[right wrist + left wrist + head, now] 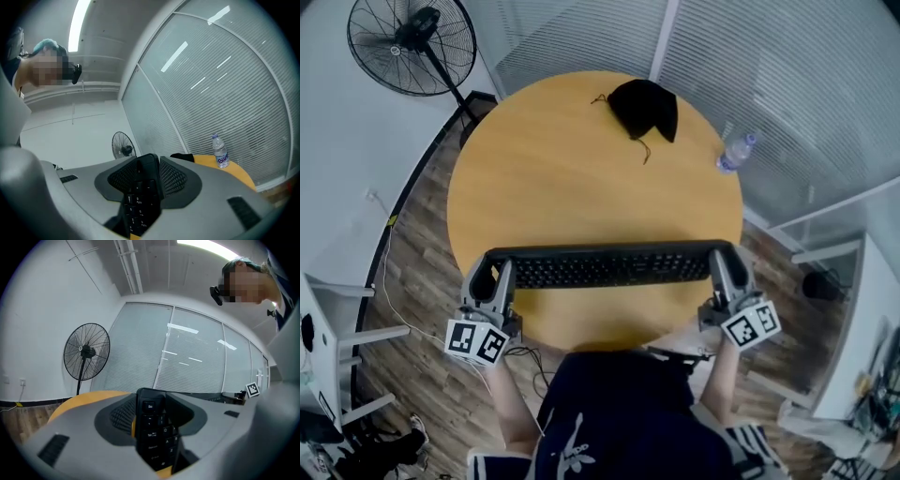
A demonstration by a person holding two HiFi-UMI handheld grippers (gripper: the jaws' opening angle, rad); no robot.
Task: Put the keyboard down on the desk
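The forearms reach forward at either side of the body, marker cubes nearest. The left gripper is clamped on the left end of the keyboard, and the right gripper is clamped on its right end. The keyboard spans level over the near part of the desk; whether it touches cannot be told. Farther off lie a black cloth and a bottle. A fan stands beyond.

My left gripper is clamped on the end of the black keyboard, one pad on each side. Beyond lies the yellow desk. Far left, a black fan stands by the blinds.
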